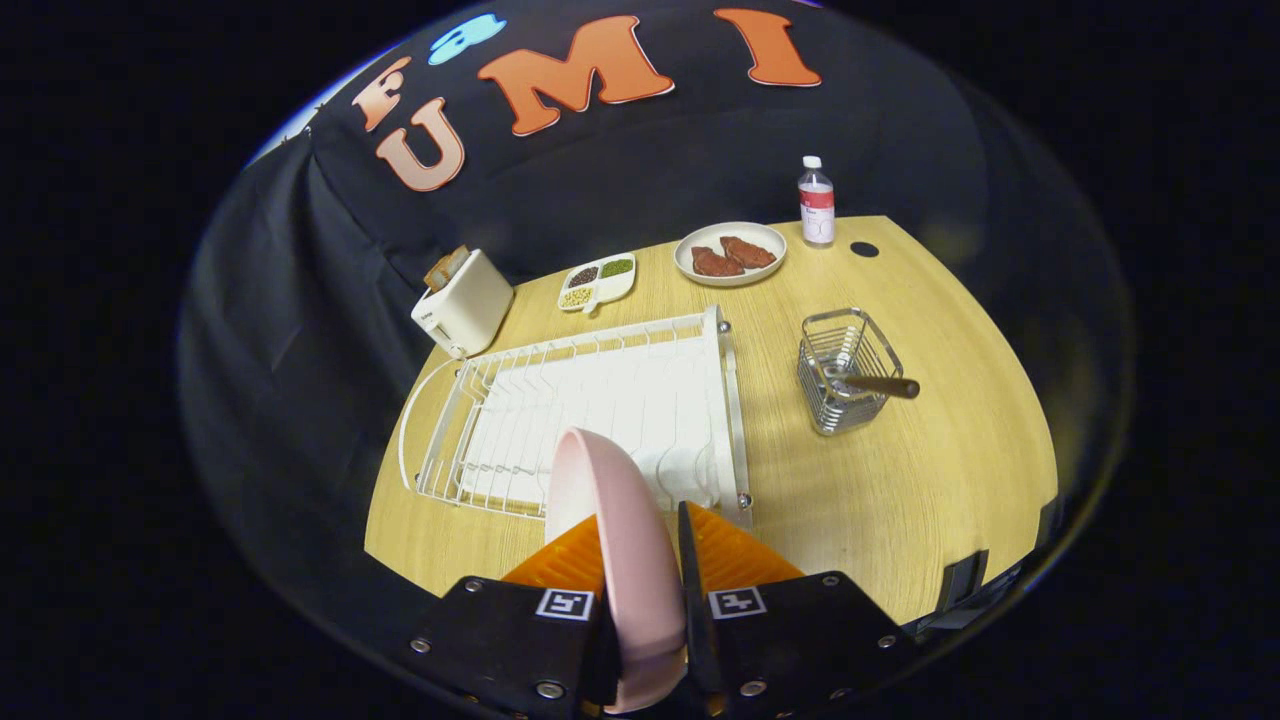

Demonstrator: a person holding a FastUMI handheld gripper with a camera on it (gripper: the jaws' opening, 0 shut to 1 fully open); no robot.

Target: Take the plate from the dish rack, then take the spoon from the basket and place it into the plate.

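Observation:
A pink plate (615, 520) stands on edge between my two orange fingers (725, 550), and my gripper (640, 545) is shut on it. The plate hangs above the near end of the white wire dish rack (600, 400), lifted out of its slots. To the right of the rack stands a wire basket (845, 370). A spoon with a dark brown handle (880, 384) leans in the basket, its handle sticking out over the right rim.
A white toaster (462, 302) stands beyond the rack's far left corner. Behind the rack lie a small divided dish of beans (597, 280), a white plate with meat pieces (730, 254) and a bottle (816, 203). Bare wooden tabletop (900, 500) spreads right of the rack.

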